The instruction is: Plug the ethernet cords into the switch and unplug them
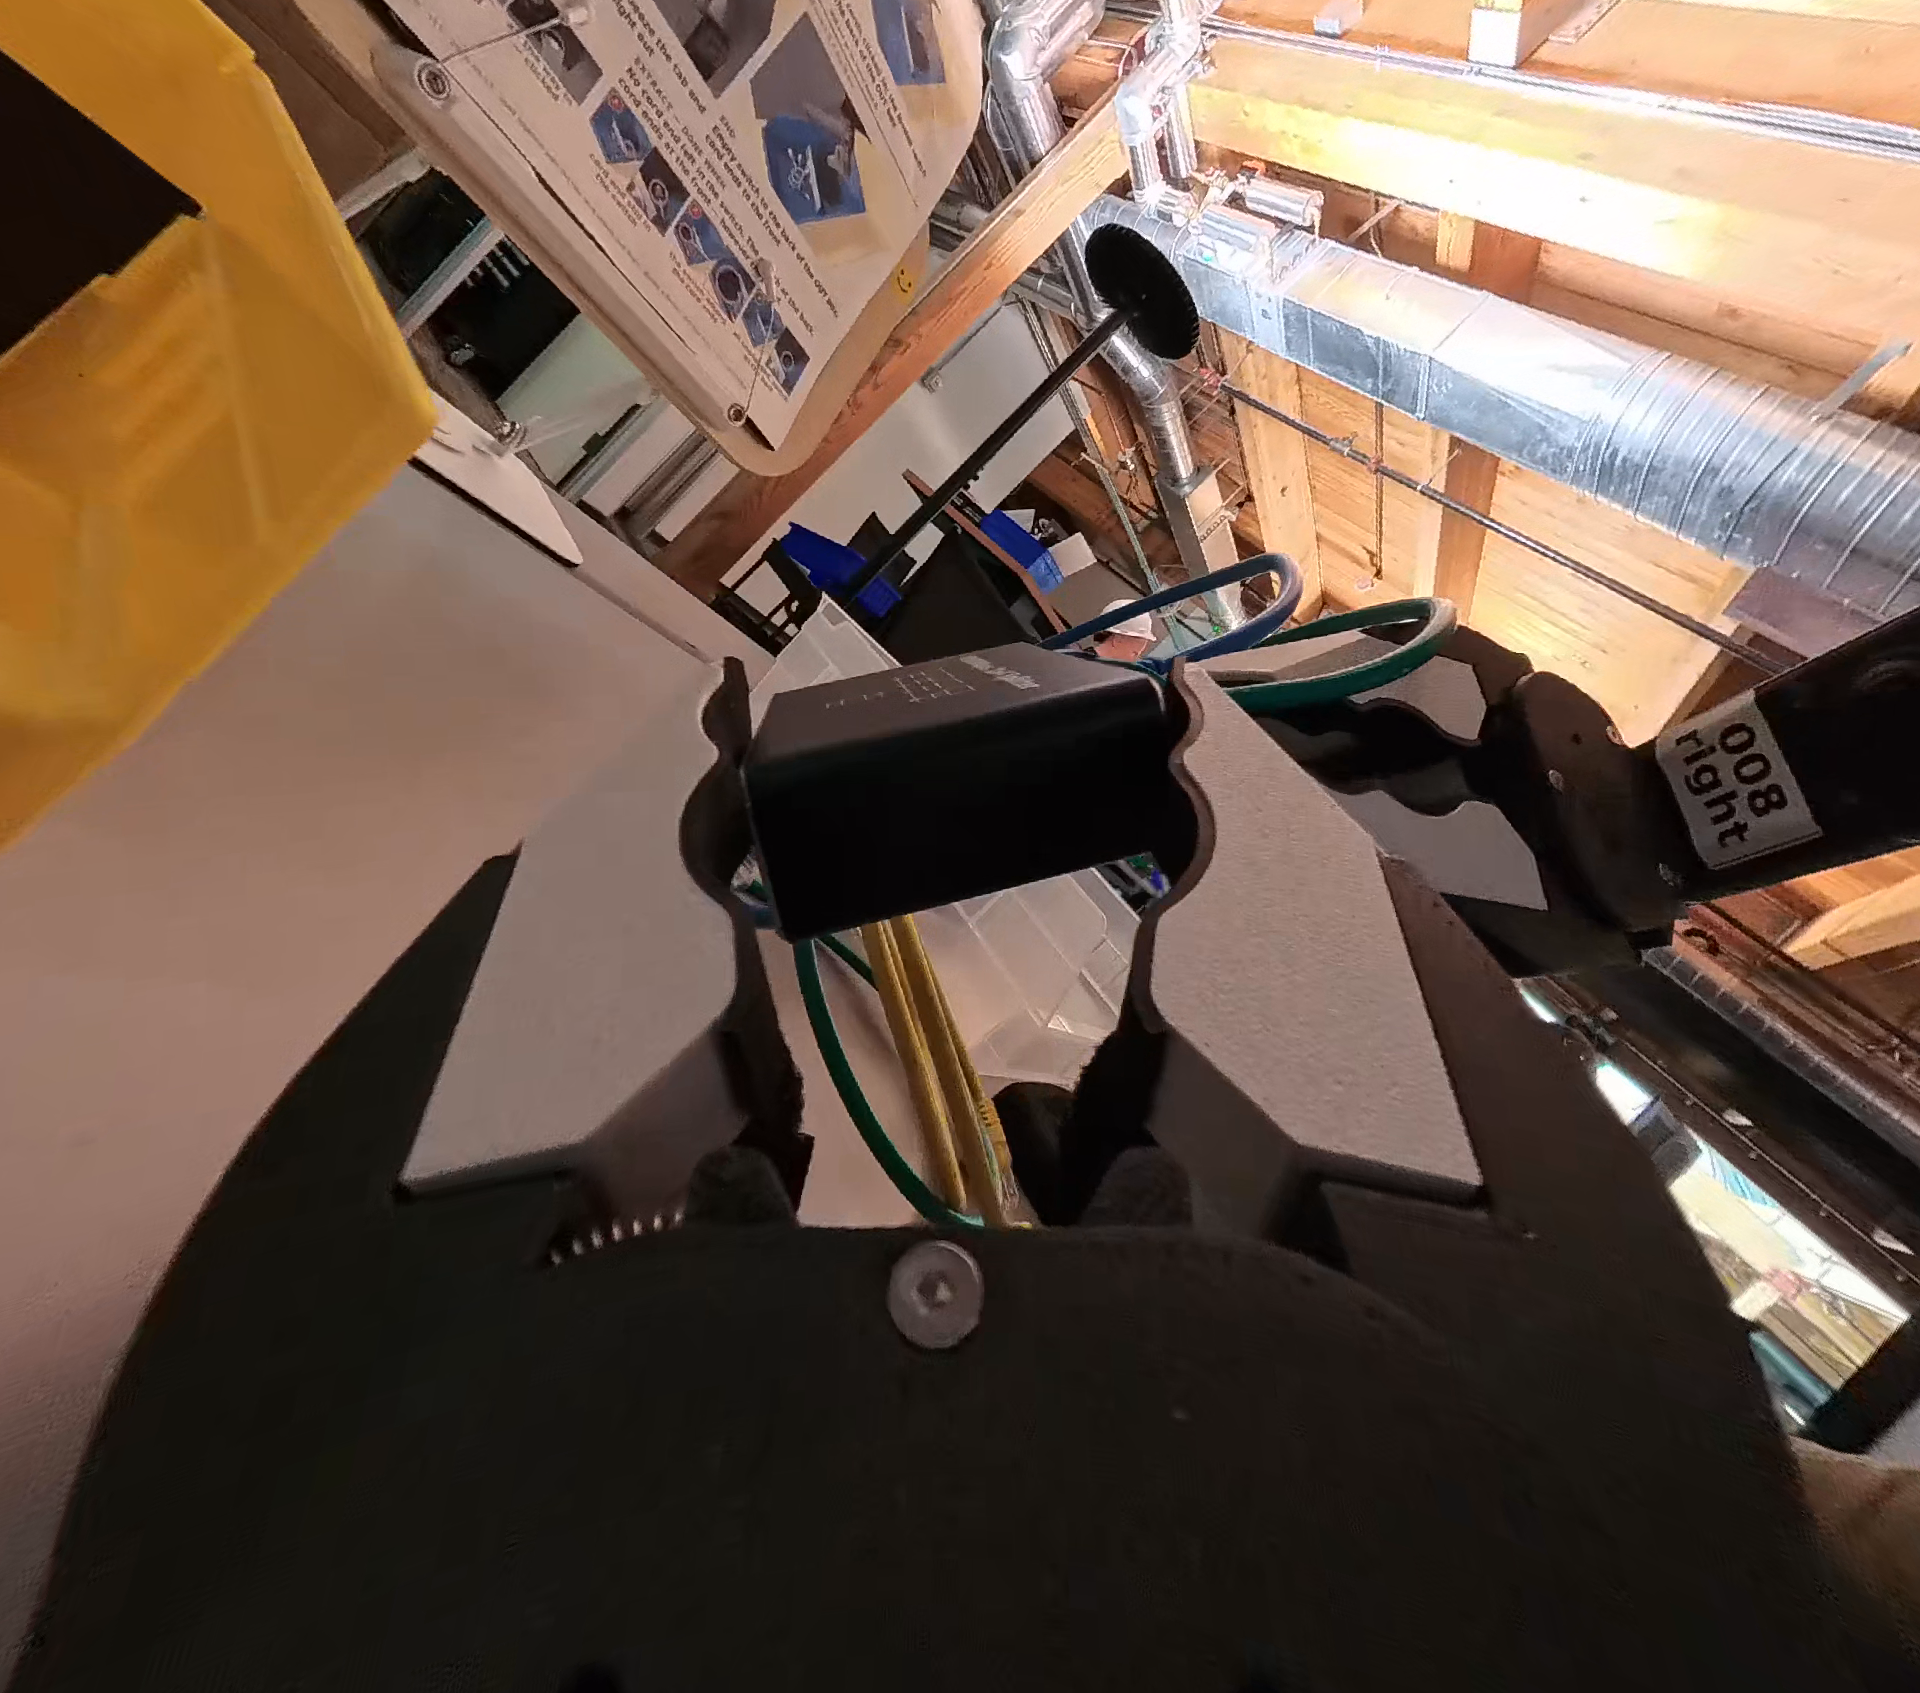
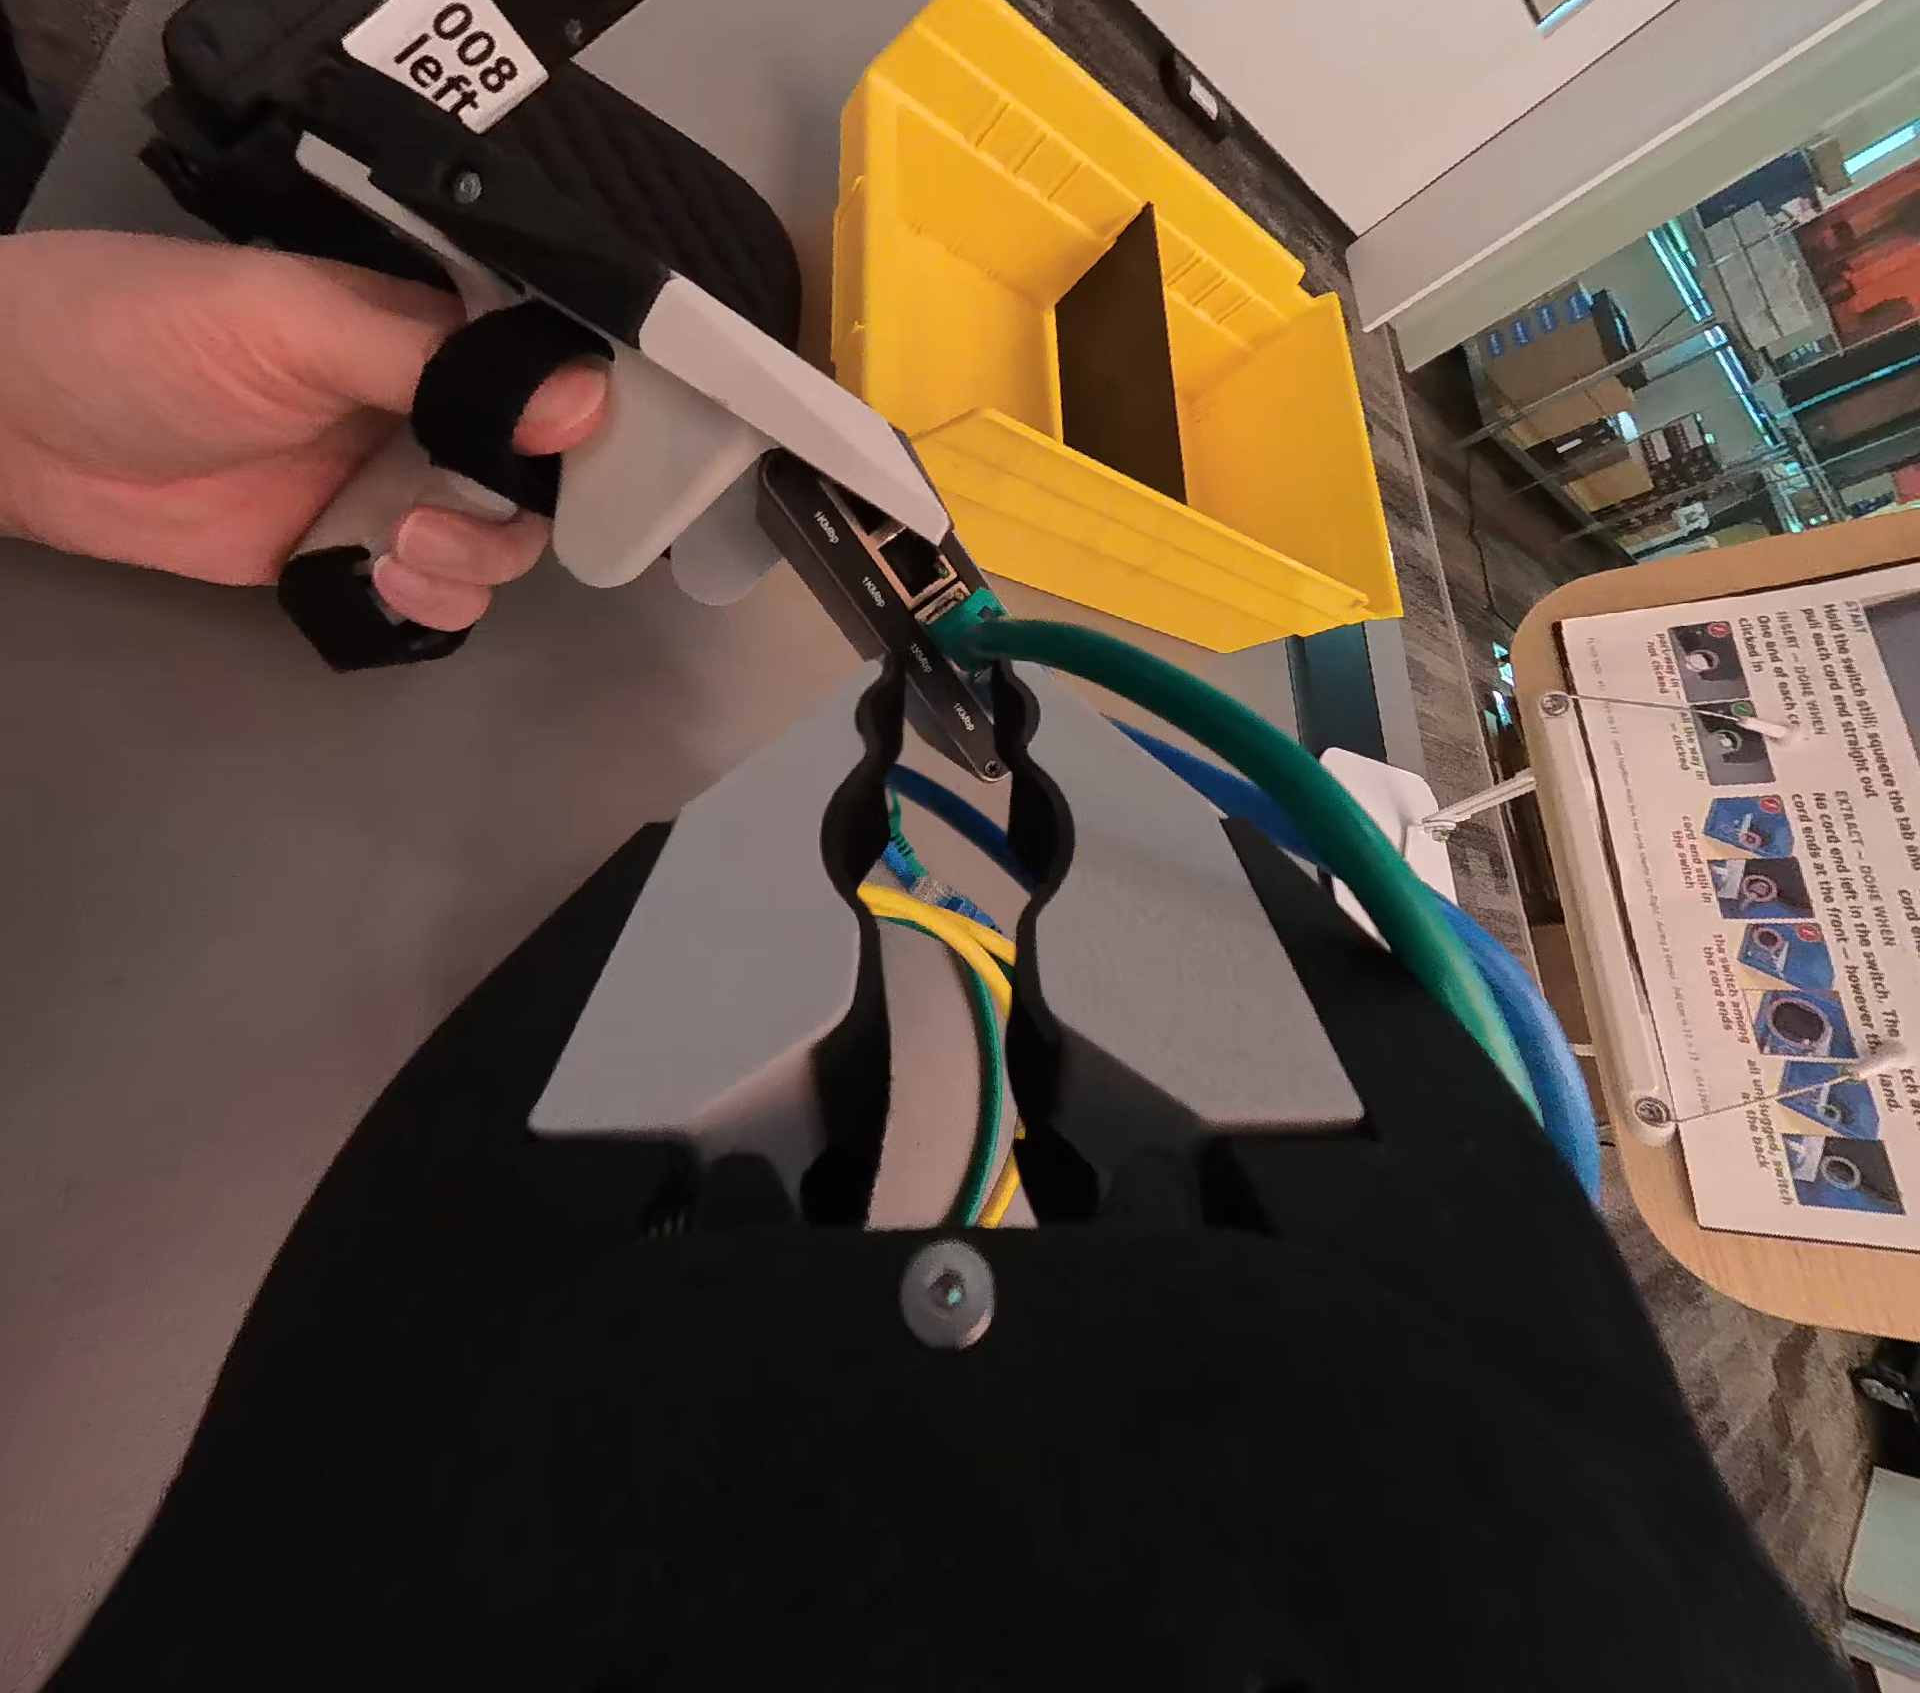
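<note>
Left gripper (image 1: 961, 796) pinches my small, light, rigid switch (image 1: 956, 786); right gripper (image 2: 940, 698) clamps the stiff green cord (image 2: 1195, 708) at its plug, where I'd squeeze.

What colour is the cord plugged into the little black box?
Green, plugged into the switch; clearest in the right wrist view.

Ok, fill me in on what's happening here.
A person holds a gripper in each hand. The left gripper has its jaws clamped on a small black box-shaped network switch, lifted off the grey table. The right gripper has its jaws around the thick green ethernet cord just behind its plug, which sits in a switch port.
</note>
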Available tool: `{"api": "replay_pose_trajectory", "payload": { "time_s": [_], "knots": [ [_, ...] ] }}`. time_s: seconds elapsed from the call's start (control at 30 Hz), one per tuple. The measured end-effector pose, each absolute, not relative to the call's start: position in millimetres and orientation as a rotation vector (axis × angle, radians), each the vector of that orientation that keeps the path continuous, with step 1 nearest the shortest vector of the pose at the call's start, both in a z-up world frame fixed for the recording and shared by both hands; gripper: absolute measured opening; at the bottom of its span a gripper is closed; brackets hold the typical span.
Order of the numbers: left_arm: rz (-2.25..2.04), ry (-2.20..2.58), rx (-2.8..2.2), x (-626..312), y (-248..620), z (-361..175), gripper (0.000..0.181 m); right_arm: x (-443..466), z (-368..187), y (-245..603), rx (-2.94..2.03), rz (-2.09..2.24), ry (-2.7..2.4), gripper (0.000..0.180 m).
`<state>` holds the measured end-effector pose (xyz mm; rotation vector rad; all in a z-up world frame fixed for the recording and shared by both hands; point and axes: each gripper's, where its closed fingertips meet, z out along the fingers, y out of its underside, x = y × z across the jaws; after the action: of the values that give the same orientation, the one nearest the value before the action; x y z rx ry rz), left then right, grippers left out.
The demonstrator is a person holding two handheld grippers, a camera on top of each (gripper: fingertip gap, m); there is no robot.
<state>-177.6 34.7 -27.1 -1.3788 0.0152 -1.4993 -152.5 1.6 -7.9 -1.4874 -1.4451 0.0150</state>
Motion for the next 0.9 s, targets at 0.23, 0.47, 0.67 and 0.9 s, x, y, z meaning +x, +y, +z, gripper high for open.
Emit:
{"api": "replay_pose_trajectory", "payload": {
  "time_s": [0.23, 0.47, 0.67, 0.9],
  "knots": [
    [-1.532, -0.053, -1.407, -175.7, 37.2, -32.5, 0.077, -145.6, -12.6, 1.7, -1.527, -0.028, -1.476, 0.016],
    [-1.568, -0.097, -1.402, -183.6, 40.0, -30.6, 0.077, -136.5, -32.6, 7.7, -1.647, -0.039, -1.502, 0.011],
    [-1.562, -0.099, -1.416, -185.7, 40.0, -33.2, 0.077, -131.9, -40.9, 16.9, -1.643, -0.112, -1.515, 0.019],
    [-1.607, -0.088, -1.407, -178.2, 34.3, -30.1, 0.077, -142.5, -50.5, 22.3, -1.637, -0.027, -1.497, 0.043]
  ]
}}
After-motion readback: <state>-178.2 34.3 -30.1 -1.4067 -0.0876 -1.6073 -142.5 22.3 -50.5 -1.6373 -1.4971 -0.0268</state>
